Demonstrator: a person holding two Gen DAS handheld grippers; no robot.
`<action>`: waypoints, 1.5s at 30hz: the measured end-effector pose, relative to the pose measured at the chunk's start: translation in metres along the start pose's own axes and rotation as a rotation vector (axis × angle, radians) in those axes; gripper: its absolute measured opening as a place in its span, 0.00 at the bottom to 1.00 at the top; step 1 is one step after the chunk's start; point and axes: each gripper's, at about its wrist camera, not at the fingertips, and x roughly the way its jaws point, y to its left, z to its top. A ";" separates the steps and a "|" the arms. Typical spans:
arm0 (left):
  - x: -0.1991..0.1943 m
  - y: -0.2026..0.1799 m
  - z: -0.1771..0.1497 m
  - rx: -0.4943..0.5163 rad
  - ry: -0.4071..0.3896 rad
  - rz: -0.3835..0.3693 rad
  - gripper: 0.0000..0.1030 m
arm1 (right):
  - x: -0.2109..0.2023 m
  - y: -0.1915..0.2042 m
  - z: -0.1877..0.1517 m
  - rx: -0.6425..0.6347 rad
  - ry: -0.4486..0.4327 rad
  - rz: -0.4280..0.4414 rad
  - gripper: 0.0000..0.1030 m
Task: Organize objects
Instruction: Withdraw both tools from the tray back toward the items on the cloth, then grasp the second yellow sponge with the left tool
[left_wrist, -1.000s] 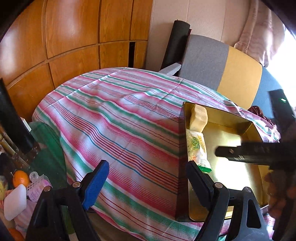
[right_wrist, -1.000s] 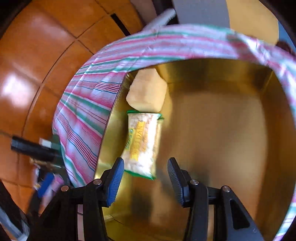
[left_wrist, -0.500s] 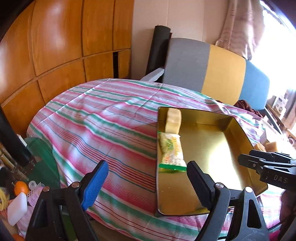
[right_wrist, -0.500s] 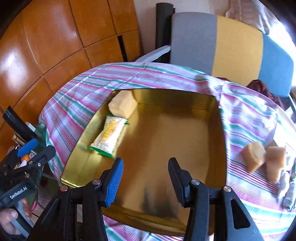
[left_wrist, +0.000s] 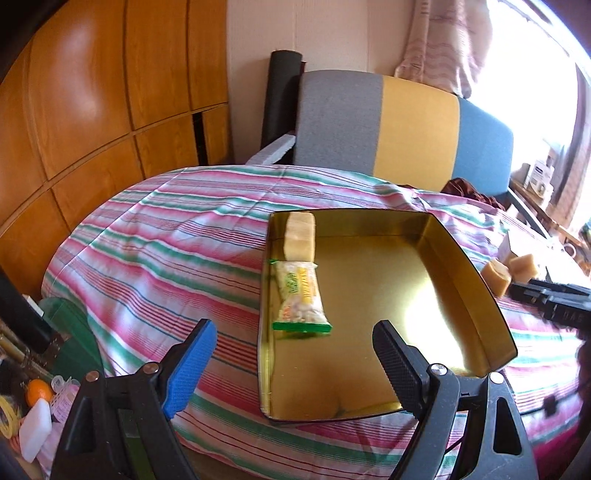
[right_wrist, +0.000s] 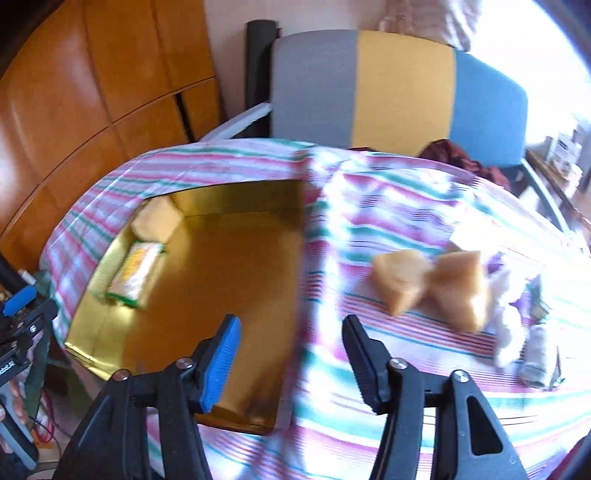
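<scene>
Striped pink-and-green cloth (left_wrist: 159, 258) covers the table under a gold tray (left_wrist: 476, 291), with wooden panelling and a grey, yellow and blue chair behind. Both tools hang empty with jaws spread: the left gripper (left_wrist: 291, 365) over the tray's near edge, the right gripper (right_wrist: 291, 362) above the tray's right wall.

A second ago the right gripper sat low inside the tray, right over the snack packet (left_wrist: 301, 297); now it has lifted out and swung right of the tray, its view blurred by motion. That suggests the packet is placed, lying along the tray's left wall just in front of a pale block (left_wrist: 301, 236) in the far-left corner.

Newly in view right of the tray are two tan blocks (right_wrist: 432, 288) on the cloth, touching each other, with a few whitish wrapped items (right_wrist: 517, 321) beyond them. They look like the next things to fetch. The left gripper has also risen, seeing the whole tray.
</scene>
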 end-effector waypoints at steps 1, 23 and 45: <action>0.000 -0.003 0.000 0.007 0.000 -0.004 0.85 | -0.003 -0.011 0.000 0.011 -0.004 -0.017 0.61; 0.010 -0.128 0.024 0.247 0.011 -0.204 0.97 | -0.071 -0.283 -0.077 0.820 -0.158 -0.376 0.77; 0.066 -0.304 0.058 0.443 0.101 -0.491 0.96 | -0.056 -0.281 -0.082 0.862 -0.084 -0.173 0.77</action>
